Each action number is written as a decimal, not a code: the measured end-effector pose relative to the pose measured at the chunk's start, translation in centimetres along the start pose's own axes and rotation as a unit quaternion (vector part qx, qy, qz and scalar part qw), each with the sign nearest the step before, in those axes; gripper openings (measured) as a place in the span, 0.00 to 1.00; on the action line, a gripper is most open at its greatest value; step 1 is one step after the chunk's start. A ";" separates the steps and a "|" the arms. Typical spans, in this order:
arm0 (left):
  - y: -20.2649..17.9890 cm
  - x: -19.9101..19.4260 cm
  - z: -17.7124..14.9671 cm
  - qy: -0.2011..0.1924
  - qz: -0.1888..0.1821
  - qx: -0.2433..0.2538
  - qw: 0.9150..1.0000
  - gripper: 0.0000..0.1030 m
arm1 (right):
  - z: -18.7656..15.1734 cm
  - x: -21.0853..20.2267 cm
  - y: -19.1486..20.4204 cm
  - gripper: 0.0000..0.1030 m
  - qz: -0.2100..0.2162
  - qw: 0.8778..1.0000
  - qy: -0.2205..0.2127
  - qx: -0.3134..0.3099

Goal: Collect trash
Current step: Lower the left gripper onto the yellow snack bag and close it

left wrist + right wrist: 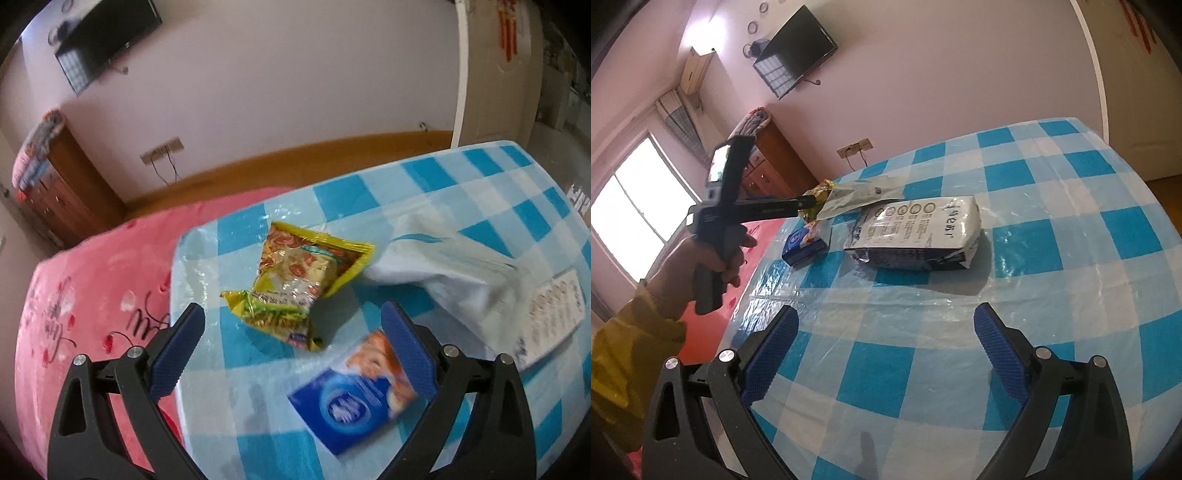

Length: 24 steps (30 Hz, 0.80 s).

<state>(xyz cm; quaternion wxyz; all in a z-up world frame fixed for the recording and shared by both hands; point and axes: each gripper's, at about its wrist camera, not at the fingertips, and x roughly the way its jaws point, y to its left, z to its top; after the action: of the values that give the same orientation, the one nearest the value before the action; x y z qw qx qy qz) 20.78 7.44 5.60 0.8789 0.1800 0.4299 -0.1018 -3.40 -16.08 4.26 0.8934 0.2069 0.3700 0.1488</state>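
Wrappers lie uncollected on the worktop (461,177): your left gripper (291,332), fingers wide and empty, nears the yellow packet (295,280), so close on it next; right gripper (886,339) also open, empty.

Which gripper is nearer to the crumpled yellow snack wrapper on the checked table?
Left. The left gripper hovers open just before the crumpled yellow snack wrapper; the right gripper is open farther back.
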 end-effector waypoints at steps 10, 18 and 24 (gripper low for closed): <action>0.9 3.8 1.7 0.034 -0.018 -0.007 0.999 0.91 | 0.1 0.3 -1.3 0.92 0.002 1.000 0.006 0.016; 0.1 4.6 1.7 0.050 -0.040 -0.017 0.998 0.53 | 0.2 0.3 -1.9 0.92 0.000 1.000 0.003 0.023; -2.3 2.9 0.2 0.048 -0.062 -0.007 0.997 0.48 | 0.3 0.1 -2.3 0.92 0.001 1.000 0.000 0.025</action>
<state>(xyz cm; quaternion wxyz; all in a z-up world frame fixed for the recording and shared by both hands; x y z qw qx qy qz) 21.96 5.18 2.91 0.8503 0.1513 0.4830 -0.1444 -2.85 -18.10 3.31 0.8881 0.2293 0.3731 0.1401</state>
